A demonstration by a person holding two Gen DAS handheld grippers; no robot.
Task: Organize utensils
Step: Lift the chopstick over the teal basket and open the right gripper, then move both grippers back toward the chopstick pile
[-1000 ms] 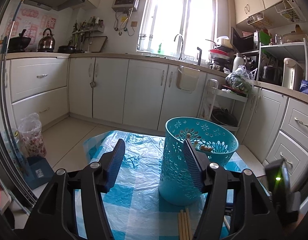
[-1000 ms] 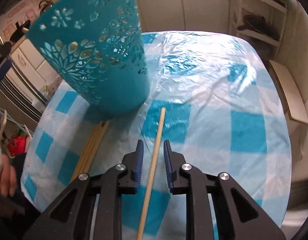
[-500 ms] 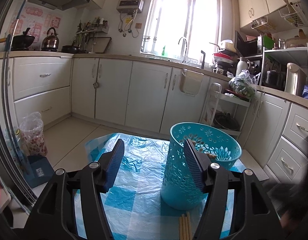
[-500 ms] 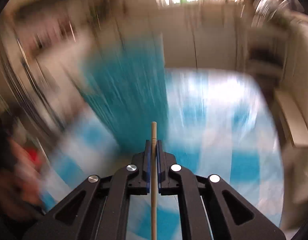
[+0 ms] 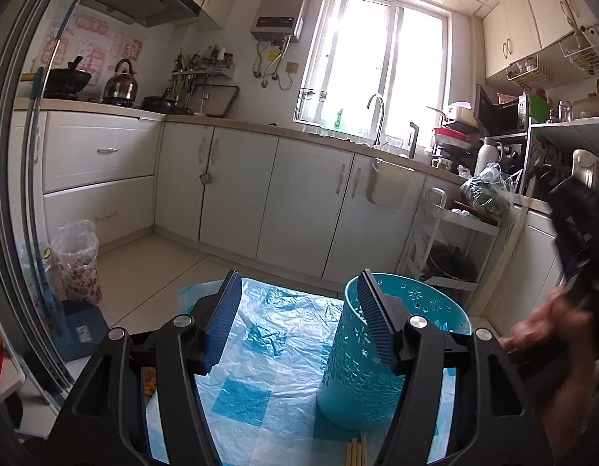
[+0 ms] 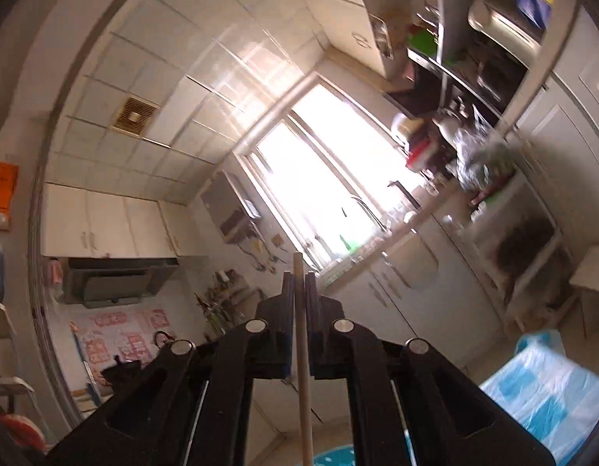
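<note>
A teal perforated basket point(image 5: 377, 365) stands on the blue-checked plastic sheet point(image 5: 260, 380). My left gripper point(image 5: 295, 310) hovers open beside the basket, its right finger in front of the basket's rim, nothing between the pads. Wooden chopsticks point(image 5: 355, 452) lie on the sheet at the basket's foot. My right gripper point(image 6: 298, 273) is shut on a single wooden chopstick point(image 6: 303, 369), raised and tilted up toward the ceiling and window; the stick's tip pokes just past the pads. A sliver of the basket point(image 6: 334, 458) shows at the bottom edge of the right wrist view.
White kitchen cabinets point(image 5: 299, 202) run behind the table. A white rack point(image 5: 450, 240) stands at the right. A bagged bin point(image 5: 76, 264) sits on the floor at left. A person's blurred hand point(image 5: 544, 326) with the other gripper is at the right edge.
The right gripper closed on the chopstick, lifted it off the sheet and swung upward toward the ceiling. The left gripper stayed open by the basket, tilting up slightly.
</note>
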